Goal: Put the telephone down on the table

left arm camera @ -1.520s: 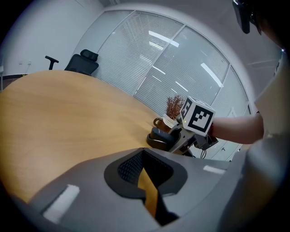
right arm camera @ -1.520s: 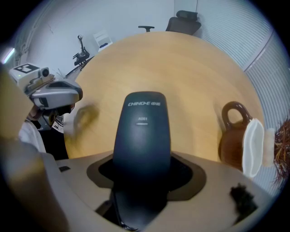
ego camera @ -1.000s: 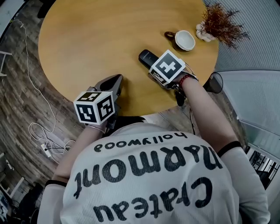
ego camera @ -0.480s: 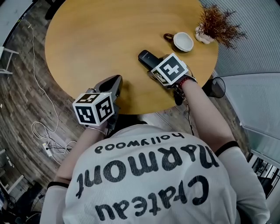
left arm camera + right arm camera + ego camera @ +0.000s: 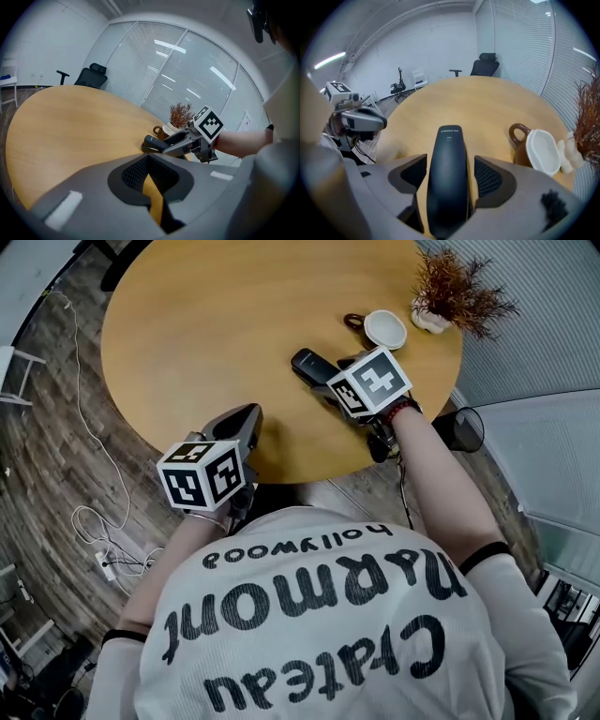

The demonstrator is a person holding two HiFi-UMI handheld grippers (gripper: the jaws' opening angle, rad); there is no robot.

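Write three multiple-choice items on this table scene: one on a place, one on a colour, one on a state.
1. The telephone lies:
A on the table
B on the floor
C on a chair
2. The inside of the cup is:
A red
B white
C green
3. The right tongs are:
A shut tight on the telephone
B open, telephone between them
C open, nothing between them
Answers: 1 A, it rests on the wooden top. 2 B, the white inside shows. 3 B, gaps show on both sides of the handset.
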